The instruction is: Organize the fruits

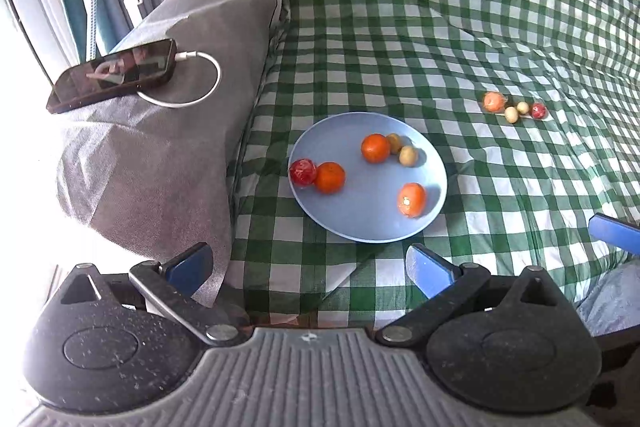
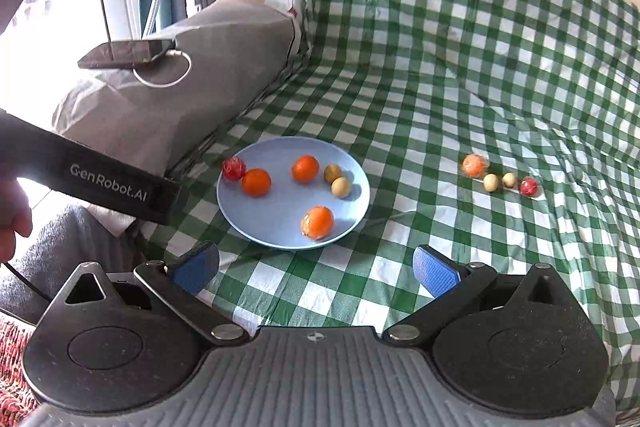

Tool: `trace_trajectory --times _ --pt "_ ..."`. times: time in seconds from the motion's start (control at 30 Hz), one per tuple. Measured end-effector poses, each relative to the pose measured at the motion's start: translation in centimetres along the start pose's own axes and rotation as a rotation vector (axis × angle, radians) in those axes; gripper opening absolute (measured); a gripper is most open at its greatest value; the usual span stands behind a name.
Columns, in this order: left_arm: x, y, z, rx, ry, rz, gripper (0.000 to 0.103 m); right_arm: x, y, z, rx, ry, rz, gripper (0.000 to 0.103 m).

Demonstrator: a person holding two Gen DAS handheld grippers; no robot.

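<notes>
A green checked cloth (image 2: 460,27) covers the bed, with a grey bag (image 2: 208,67) along its left edge. Near the front edge sits the blue plate (image 2: 240,211), holding three orange fruits, two pale ones, and a red one (image 2: 234,169) perched on its left rim. Four more fruits (image 2: 498,178) lie in a row toward the right edge, perhaps wrapped in film. Both the left gripper (image 1: 310,263) and right gripper (image 2: 316,265) hang wide open and empty. I judge it between pickups; next, reaching the row.

six fruits (image 1: 375,148) lie on the blue plate (image 1: 360,223); four more (image 1: 514,107) on the cloth
</notes>
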State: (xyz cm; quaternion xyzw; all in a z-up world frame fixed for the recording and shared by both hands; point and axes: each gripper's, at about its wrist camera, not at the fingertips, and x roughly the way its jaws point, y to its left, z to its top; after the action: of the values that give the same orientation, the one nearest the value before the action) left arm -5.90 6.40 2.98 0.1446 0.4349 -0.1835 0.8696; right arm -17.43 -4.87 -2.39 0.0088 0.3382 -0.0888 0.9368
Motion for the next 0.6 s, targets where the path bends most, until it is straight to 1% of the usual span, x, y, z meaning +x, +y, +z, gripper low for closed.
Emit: trace_trajectory --times 0.2,0.6 --pt "-0.81 -0.12 -0.22 0.003 -0.018 0.001 0.103 -0.76 -0.11 -0.08 0.012 -0.019 -0.006 0.102" --pt "-0.64 0.29 -0.21 -0.006 -0.013 0.002 0.103 -0.51 0.50 -0.02 0.013 -0.012 -0.011 0.102"
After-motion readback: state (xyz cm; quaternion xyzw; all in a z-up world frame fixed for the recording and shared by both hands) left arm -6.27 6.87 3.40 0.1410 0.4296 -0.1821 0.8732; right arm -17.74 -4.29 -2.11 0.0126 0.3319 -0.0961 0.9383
